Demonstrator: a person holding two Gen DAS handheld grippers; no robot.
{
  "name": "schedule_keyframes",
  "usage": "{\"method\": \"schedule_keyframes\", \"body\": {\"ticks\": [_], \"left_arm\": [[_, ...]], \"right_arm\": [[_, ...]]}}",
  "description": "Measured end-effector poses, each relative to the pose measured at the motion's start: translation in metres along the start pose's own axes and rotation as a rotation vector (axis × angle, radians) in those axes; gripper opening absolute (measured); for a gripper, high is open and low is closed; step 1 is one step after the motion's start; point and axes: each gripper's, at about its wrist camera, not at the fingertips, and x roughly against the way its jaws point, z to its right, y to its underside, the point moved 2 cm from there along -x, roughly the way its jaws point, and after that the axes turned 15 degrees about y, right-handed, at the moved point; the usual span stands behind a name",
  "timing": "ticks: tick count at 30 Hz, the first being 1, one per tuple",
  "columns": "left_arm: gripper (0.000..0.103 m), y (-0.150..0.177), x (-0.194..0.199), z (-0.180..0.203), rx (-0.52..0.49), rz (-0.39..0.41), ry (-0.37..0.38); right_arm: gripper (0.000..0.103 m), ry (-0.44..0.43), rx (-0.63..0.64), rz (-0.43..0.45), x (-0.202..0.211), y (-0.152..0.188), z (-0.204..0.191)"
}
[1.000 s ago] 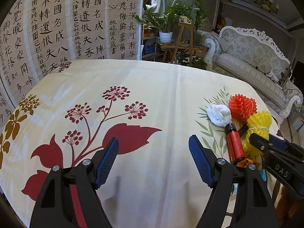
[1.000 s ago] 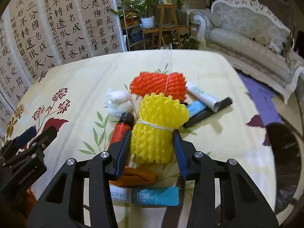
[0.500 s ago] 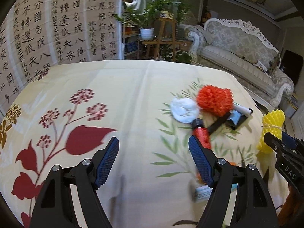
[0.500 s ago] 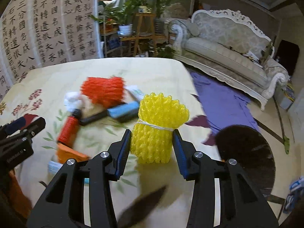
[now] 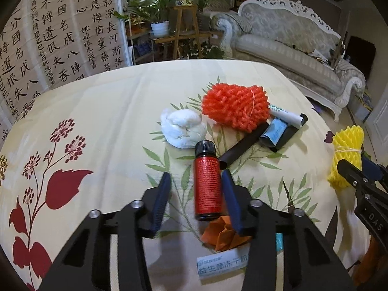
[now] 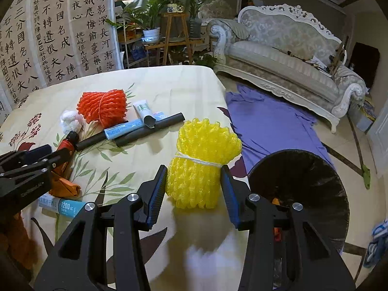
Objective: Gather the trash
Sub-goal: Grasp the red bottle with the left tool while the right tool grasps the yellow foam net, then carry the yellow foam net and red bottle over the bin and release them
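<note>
My right gripper is shut on a yellow foam net bundle, held above the table's right edge beside a black trash bin. The bundle also shows in the left wrist view. My left gripper is open, its fingers on either side of a red bottle with a black cap lying on the tablecloth. An orange foam net, a white tissue wad, black tubes, a blue wrapper, an orange scrap and a white-blue packet lie around it.
The table has a cream floral cloth. A purple cloth lies on the floor by a white sofa. A calligraphy screen and potted plants stand behind the table.
My right gripper carried the yellow bundle off the pile to the right, next to the bin. My left gripper moved right and forward until its fingers flank the red bottle.
</note>
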Motion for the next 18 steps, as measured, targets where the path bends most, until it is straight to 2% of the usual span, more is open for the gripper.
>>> {"method": "schedule_keyframes", "body": {"ticks": [2, 3, 9, 18], "left_arm": [[0.026, 0.002, -0.003, 0.001, 0.006, -0.008, 0.014], [0.025, 0.004, -0.003, 0.002, 0.008, -0.010, 0.018], [0.025, 0.008, 0.002, 0.005, -0.007, 0.012, 0.011], [0.025, 0.010, 0.030, 0.011, -0.009, 0.073, 0.011]], "right_arm": [[0.043, -0.006, -0.002, 0.000, -0.001, 0.001, 0.002], [0.043, -0.008, -0.003, 0.000, -0.002, 0.002, 0.003], [0.043, -0.018, -0.013, 0.006, -0.001, 0.004, 0.005], [0.043, -0.007, -0.038, 0.026, 0.011, 0.006, 0.016]]}}
